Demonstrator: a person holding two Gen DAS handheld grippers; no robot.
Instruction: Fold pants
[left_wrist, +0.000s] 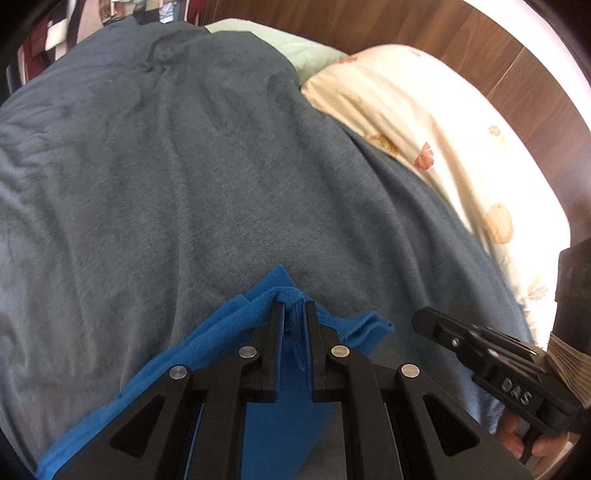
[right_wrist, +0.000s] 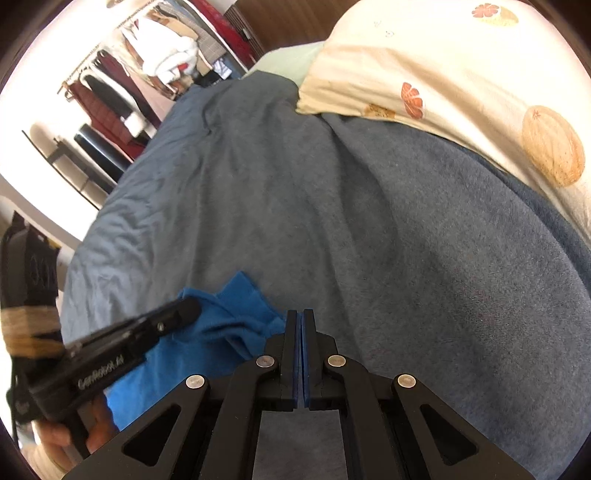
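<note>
The blue pants lie bunched on the grey bed cover, low in both views. My left gripper is shut on a fold of the blue pants, the cloth pinched between its pads. My right gripper is shut with its pads pressed together; the edge of the blue pants lies just left of its fingers, and no cloth shows between the pads. The right gripper also shows at the right of the left wrist view, and the left gripper shows at the left of the right wrist view.
The grey blanket covers the bed. A cream pillow with fruit print lies at the right, a pale green pillow behind it. A wooden headboard stands beyond. A clothes rack stands far left.
</note>
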